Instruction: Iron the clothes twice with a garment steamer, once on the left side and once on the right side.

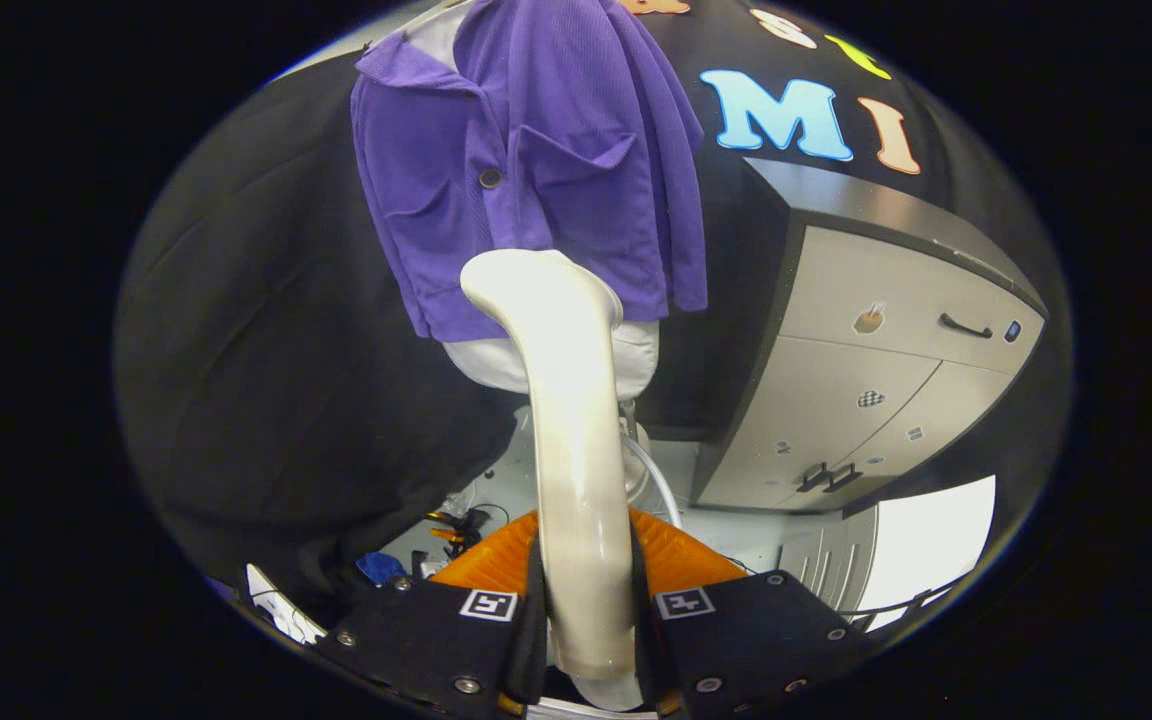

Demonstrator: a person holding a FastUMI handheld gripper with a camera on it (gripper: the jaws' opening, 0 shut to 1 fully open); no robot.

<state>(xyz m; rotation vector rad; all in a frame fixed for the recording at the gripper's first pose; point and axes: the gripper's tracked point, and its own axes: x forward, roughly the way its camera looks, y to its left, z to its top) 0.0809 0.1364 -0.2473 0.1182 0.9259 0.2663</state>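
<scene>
A: What is the tool (584, 640) doing?
B: Both its fingers squeeze the handle of the cream steamer (566, 400), low in the middle of the frame.
A: Where is the steamer's head?
B: It reaches up to the hem of the purple shirt (526, 170) at upper centre. A grey cabinet (876, 370) stands at right.

wall: black cloth (266, 330) | right: grey drawer cabinet (886, 340) | floor: pale (736, 520)
</scene>
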